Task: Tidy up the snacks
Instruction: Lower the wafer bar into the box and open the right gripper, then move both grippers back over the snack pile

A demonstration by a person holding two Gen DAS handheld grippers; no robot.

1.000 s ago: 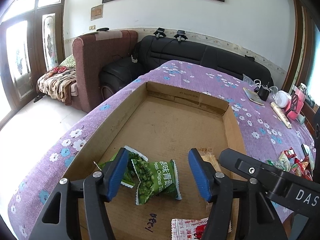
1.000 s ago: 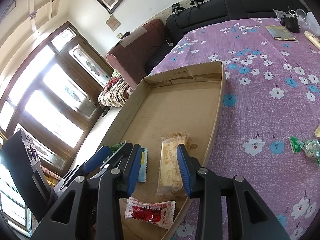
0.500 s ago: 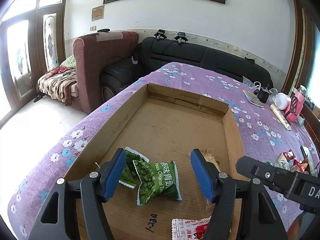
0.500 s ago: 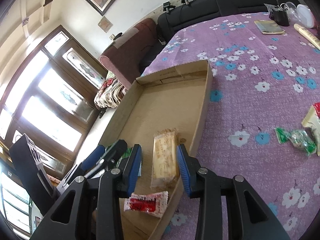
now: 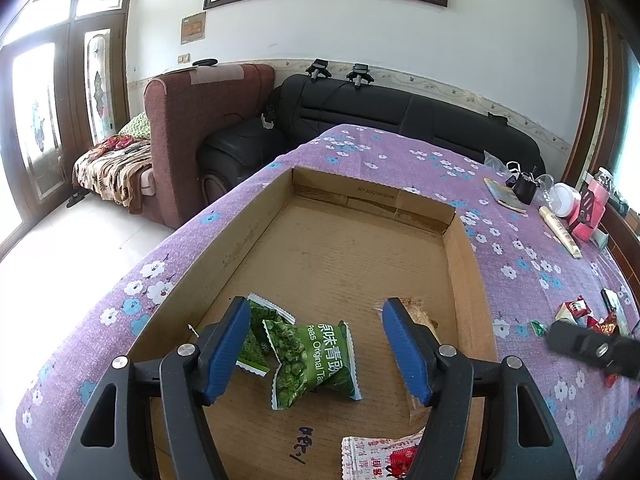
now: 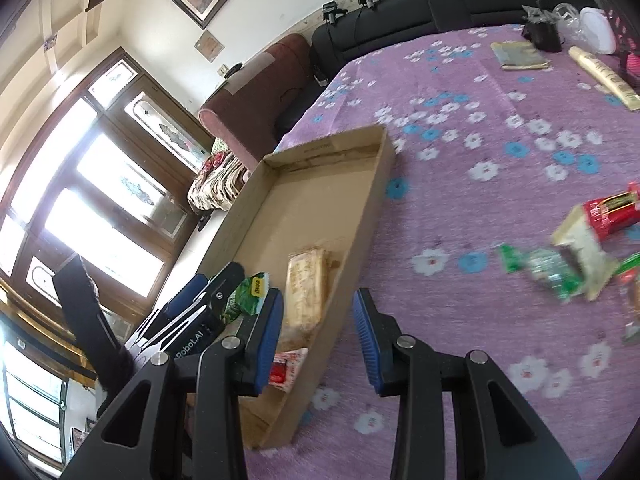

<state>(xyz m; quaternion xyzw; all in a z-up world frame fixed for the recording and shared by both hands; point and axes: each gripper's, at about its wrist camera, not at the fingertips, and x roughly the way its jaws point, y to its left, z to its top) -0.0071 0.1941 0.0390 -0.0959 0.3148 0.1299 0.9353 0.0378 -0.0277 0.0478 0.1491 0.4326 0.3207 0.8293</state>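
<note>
We see the cardboard tray (image 5: 464,264) lying on the purple flowered cloth (image 5: 520,248), filling the middle of the left wrist view. On its floor, in the lower centre of that frame, two green pea packets (image 5: 312,356) lie crumpled and touching each other. A pale biscuit bar (image 5: 420,316) lies along the tray's right wall, mostly hidden behind the right blue pad, and a red-and-white packet (image 5: 380,456) sits at the bottom edge.

The left gripper (image 5: 312,354) hangs over the tray, angled downward, its jaws spread wide. The green packets show between the blue pads but below them, and neither pad presses on them.

The right wrist view gives us what the left cannot: the whole length of the biscuit bar (image 6: 306,286) in its clear wrapper, and the loose snack pile (image 6: 580,248) on the cloth at the right of the frame, blurred. There the tray (image 6: 360,232) runs diagonally from the upper centre to the bottom left, and the left gripper's body appears at the lower left, above the green packets (image 6: 250,292).

The right gripper (image 6: 318,336) points downward over the tray's right wall, near its front corner. Its jaws stand partly apart with nothing between the pads. In the left wrist view only a blurred black piece of it shows at the right edge, near the loose snacks (image 5: 580,312).
</note>
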